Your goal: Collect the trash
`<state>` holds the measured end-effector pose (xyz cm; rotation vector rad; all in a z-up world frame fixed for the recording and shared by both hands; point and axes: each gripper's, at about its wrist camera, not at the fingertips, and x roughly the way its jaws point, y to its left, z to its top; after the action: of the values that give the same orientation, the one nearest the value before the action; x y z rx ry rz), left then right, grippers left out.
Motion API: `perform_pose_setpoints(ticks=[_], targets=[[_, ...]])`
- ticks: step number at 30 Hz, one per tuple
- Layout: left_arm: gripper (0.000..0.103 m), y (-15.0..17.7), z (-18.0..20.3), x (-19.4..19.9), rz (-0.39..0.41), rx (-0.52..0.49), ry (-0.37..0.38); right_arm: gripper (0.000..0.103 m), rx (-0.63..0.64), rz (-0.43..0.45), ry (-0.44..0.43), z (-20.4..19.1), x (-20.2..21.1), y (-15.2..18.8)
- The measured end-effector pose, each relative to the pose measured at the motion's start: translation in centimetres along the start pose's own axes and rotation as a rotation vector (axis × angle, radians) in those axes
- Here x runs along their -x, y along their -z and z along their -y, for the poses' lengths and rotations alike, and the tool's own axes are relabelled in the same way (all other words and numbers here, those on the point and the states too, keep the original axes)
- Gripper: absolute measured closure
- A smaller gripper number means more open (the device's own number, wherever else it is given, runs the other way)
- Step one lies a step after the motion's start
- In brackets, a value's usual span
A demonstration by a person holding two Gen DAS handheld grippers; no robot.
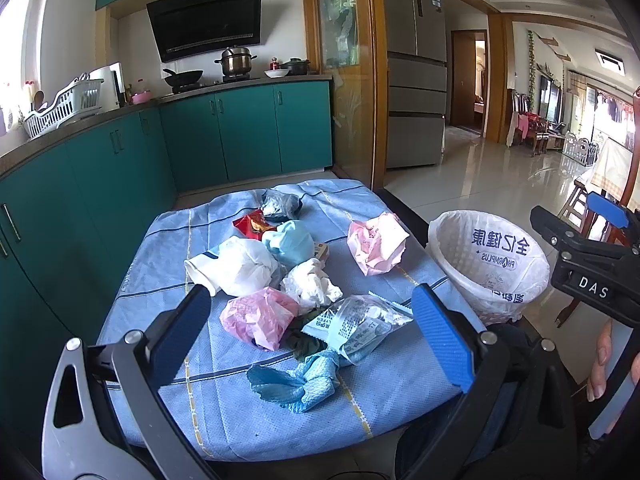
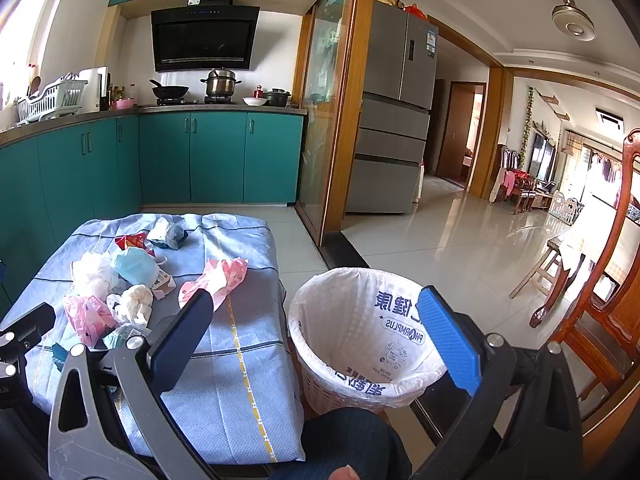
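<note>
Several pieces of crumpled trash lie on a small table under a blue cloth [image 1: 224, 412]: a pink bag [image 1: 258, 316], a white bag [image 1: 244, 266], a light blue bag [image 1: 290, 242], a pink wrapper [image 1: 376, 248], a clear packet [image 1: 356, 326] and a blue rag [image 1: 296, 386]. A white basket with a printed liner [image 1: 486, 264] stands right of the table; it also shows in the right wrist view [image 2: 360, 340]. My left gripper [image 1: 316, 340] is open and empty, just above the near trash. My right gripper [image 2: 316, 340] is open and empty, over the gap between table and basket.
Teal kitchen cabinets [image 1: 244, 136] with a stove and pots stand behind the table. A grey fridge [image 1: 416, 92] is beyond a glass sliding door. A wooden chair [image 2: 600, 300] and a stool are on the tiled floor to the right. My knee [image 2: 344, 440] is below.
</note>
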<state>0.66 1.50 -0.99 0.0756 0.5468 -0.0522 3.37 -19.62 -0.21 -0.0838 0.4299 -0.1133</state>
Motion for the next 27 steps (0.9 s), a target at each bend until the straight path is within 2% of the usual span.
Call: perform_pose_setpoints(ticks=[27], targets=[[0.003, -0.22, -0.56, -0.16, 0.006, 0.019, -0.013, 0.003, 0.011, 0.008, -0.01, -0.01, 0.22, -0.33]])
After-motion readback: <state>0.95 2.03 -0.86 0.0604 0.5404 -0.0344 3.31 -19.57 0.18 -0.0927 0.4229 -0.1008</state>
